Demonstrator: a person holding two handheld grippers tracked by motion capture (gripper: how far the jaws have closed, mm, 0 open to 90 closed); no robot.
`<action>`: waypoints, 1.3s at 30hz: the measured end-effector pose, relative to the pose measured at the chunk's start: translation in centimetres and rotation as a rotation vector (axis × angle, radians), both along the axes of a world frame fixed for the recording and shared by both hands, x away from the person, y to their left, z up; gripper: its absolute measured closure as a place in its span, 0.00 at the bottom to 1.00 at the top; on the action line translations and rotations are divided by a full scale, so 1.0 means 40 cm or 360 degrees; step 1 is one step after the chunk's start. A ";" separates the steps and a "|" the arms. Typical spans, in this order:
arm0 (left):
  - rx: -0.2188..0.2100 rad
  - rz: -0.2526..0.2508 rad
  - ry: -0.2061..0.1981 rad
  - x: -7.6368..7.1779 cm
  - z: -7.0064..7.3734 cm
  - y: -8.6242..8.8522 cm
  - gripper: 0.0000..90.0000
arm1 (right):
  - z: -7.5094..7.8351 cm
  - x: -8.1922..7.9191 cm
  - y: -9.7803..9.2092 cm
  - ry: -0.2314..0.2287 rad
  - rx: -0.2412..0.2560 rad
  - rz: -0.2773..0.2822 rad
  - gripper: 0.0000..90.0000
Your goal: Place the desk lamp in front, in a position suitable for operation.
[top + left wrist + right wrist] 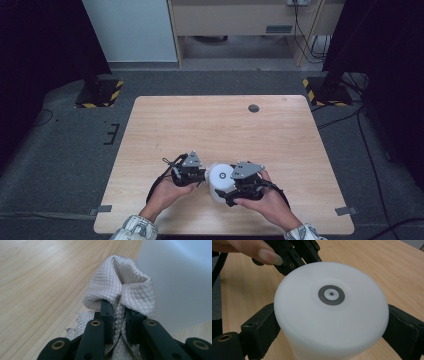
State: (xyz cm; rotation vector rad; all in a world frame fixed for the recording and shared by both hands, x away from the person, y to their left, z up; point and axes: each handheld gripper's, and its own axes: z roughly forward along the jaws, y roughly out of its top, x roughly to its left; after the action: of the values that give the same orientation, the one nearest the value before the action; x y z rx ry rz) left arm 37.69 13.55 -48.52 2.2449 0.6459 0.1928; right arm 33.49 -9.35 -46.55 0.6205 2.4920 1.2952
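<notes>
Right gripper (332,322) clamps the white cylinder (329,312) steady on the table (220,120) while left gripper (120,315), pinching a quilted cloth (122,287), presses it against the cylinder's side, likely to wipe it.

My two hand-held grippers, black frames with grey top plates

On my left gripper (202,176) and my right gripper (226,196) I see black linkage bodies, each topped by a grey three-cornered plate with small dark screw holes, and thin black cables looping off the sides. Up close, my left gripper's jaws are matte black bars with brass-ringed pivot holes; my right gripper's carry thick, rubbery-looking black pads. My cuffs (136,227) are pale with a blue-green pattern.
</notes>
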 end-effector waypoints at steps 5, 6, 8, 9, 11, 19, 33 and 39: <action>-0.0050 -0.0003 -0.0002 0.017 0.013 -0.004 0.87 | 0.000 0.001 0.000 0.0008 0.0004 0.0002 0.10; -0.0040 -0.0009 -0.0011 0.021 0.018 -0.007 0.87 | 0.000 0.000 0.000 0.0008 0.0005 0.0002 0.10; -0.0041 -0.0006 -0.0015 0.028 0.022 -0.015 0.87 | 0.000 0.000 0.001 0.0006 0.0003 0.0002 0.10; -0.0051 0.0001 -0.0016 0.030 0.022 -0.020 0.87 | 0.000 0.000 0.001 0.0004 0.0005 0.0004 0.10; -0.0058 -0.0003 -0.0012 0.035 0.015 -0.024 0.87 | 0.000 -0.002 0.001 0.0006 0.0007 0.0004 0.10; -0.0002 -0.0031 0.0065 0.054 -0.030 -0.044 0.87 | -0.001 -0.006 0.000 0.0009 0.0009 0.0015 0.10; -0.0121 -0.0037 0.0008 0.035 0.026 -0.008 0.87 | -0.003 -0.003 0.000 0.0011 0.0025 0.0024 0.10; -0.0078 -0.0055 0.0007 0.055 0.031 -0.032 0.87 | -0.001 -0.003 0.002 0.0019 0.0016 0.0020 0.10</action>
State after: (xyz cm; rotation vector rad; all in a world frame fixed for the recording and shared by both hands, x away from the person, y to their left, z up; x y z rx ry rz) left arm 39.90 12.28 -47.29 2.2085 0.6073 0.1533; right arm 33.38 -9.26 -46.58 0.6176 2.5042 1.3134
